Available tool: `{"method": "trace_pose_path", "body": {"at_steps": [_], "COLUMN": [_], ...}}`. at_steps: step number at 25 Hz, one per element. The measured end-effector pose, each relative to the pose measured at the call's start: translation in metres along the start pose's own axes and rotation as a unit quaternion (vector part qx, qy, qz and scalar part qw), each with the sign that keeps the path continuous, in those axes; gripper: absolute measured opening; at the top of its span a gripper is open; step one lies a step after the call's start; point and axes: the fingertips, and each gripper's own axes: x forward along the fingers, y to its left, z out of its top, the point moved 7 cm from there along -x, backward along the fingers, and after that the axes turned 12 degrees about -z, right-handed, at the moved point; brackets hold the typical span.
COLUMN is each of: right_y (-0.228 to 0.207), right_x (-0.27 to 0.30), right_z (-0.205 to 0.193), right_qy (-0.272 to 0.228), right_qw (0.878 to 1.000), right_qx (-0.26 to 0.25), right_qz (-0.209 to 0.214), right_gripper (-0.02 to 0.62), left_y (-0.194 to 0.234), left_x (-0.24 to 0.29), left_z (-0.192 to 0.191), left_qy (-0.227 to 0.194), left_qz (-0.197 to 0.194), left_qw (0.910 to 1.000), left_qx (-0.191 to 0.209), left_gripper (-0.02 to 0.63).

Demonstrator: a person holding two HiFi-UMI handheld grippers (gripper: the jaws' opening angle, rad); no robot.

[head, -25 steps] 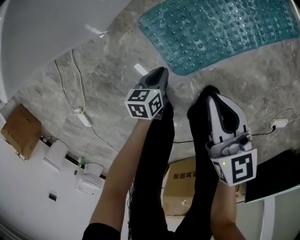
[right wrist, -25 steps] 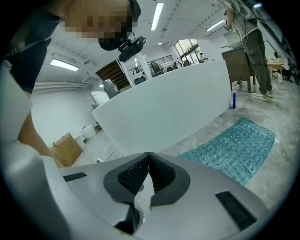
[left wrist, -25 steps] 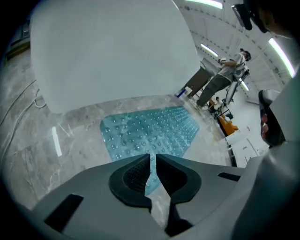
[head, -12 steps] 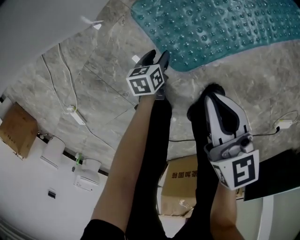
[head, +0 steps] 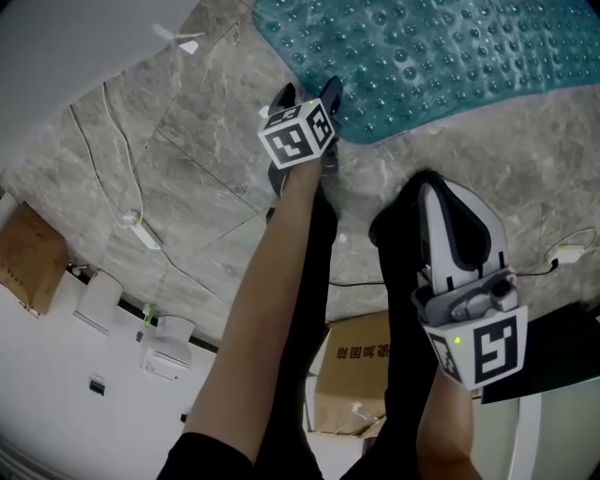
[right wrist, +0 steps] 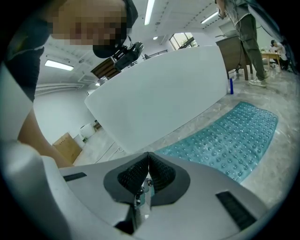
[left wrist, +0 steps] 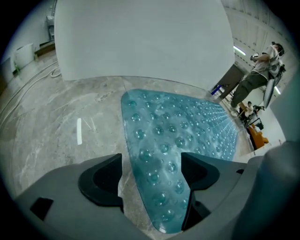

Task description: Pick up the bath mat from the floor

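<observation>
The left claw (head: 307,94), jaws just opened wide, straddles the mat (head: 441,56) corner without pressing; the mat runs toward 2 o'clock. The right claw (head: 424,183), shut and empty, is farther.

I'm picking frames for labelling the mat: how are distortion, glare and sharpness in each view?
Head view: bath mat sharp, evenly lit; slight wide-angle bending at the edges. Left gripper view: dark rounded corners, mat's near corner crisp. Right gripper view: heavy fisheye, bright ceiling lights, mat clear.
</observation>
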Motion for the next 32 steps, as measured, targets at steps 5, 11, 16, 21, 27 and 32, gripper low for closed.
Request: {"method": "trace_pose_path", "body": {"at_steps": [5,11,16,21,27,32], "right_y": [-0.003,-0.014,-0.020,-0.020,-0.017,-0.018], "right_x": [0.000,-0.002,-0.003,-0.001,0.001,0.003], "right_z": [-0.004,-0.002,0.001,0.004,0.004,0.010], "right_qy": [0.005,0.001,-0.001,-0.007,-0.007,-0.013], "right_qw": [1.000,1.000,1.000,1.000,1.000,0.999], "right_qx": [0.001,0.016,0.019,0.020,0.020,0.019], "right_qz": [-0.002,-0.016,-0.023,-0.022,-0.022,-0.021], "right_gripper": [0.014,0.012,0.012,0.012,0.012,0.012], "left_y": [0.002,-0.011,-0.021,-0.024,-0.026,-0.035], "left_x": [0.011,0.018,0.023,0.024,0.024,0.023], "left_z": [-0.002,-0.003,-0.001,0.001,0.005,0.009], "left_qy": [-0.012,-0.028,-0.030,-0.032,-0.026,-0.001], "left_qz": [0.033,0.041,0.044,0.026,-0.010,-0.027], "left_qw": [0.9993,0.9983,0.9973,0.9976,0.9975,0.9986], "left_qx": [-0.013,-0.029,-0.050,-0.056,-0.065,-0.045], "left_gripper": [0.393,0.399,0.410,0.408,0.193,0.141]}}
